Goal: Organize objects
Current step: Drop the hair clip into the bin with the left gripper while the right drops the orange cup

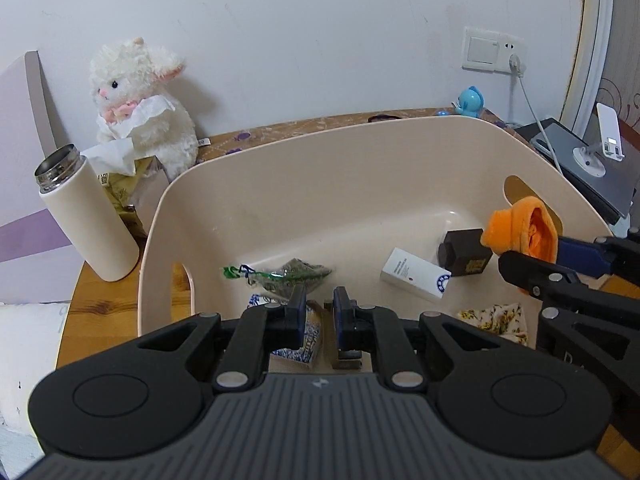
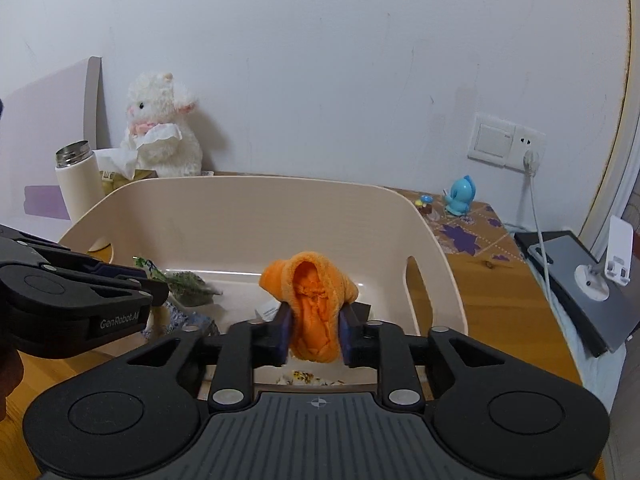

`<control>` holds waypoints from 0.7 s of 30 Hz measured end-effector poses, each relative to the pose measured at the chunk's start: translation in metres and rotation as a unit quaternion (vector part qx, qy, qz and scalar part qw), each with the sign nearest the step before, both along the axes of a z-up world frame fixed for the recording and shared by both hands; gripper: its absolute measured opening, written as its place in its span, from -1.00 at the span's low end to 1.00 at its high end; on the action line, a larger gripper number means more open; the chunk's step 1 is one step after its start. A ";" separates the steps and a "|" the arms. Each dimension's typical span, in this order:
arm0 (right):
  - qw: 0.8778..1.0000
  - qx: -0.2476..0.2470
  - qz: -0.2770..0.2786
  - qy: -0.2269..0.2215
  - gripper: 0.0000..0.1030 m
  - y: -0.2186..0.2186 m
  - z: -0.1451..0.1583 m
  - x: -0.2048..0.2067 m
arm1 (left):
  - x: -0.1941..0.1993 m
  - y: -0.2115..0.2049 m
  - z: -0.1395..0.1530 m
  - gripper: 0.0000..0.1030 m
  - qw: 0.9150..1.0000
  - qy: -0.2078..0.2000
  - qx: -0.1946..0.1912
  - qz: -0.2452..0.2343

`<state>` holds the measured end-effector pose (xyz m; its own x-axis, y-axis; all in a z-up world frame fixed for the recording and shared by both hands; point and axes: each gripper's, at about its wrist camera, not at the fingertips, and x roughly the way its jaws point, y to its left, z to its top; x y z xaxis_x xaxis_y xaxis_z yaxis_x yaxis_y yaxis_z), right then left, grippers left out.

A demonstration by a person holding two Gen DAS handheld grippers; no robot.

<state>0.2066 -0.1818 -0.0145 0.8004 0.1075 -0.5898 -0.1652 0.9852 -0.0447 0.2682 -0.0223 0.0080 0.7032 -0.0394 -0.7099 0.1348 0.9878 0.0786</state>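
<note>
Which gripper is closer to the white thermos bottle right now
Left. The left gripper hovers over the bin's near-left part, on the white thermos bottle's side. The right gripper holds the orange cloth near the bin's far side.

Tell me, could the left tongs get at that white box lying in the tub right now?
Probably yes. The left tongs hold nothing and hang over the tub, whose top is uncovered. The white box lies uncovered on the floor, though the right tongs, gripping an orange cloth, hover close by.
</note>
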 end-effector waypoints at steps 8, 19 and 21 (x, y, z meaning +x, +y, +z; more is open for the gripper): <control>1.000 -0.012 0.004 -0.022 0.11 -0.004 0.018 -0.018 | -0.015 0.005 0.019 0.30 1.000 -0.019 -0.022 0.013; 0.999 -0.009 0.005 -0.035 0.34 -0.005 0.034 -0.044 | -0.043 0.014 0.034 0.45 0.999 -0.028 -0.021 0.024; 0.999 -0.007 0.004 -0.033 0.34 -0.006 0.035 -0.049 | -0.050 0.016 0.035 0.45 0.999 -0.028 -0.021 0.026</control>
<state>0.1574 -0.1874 0.0204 0.8364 0.1066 -0.5376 -0.1703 0.9829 -0.0701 0.2187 -0.0059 0.0432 0.7430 -0.0303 -0.6687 0.0789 0.9960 0.0425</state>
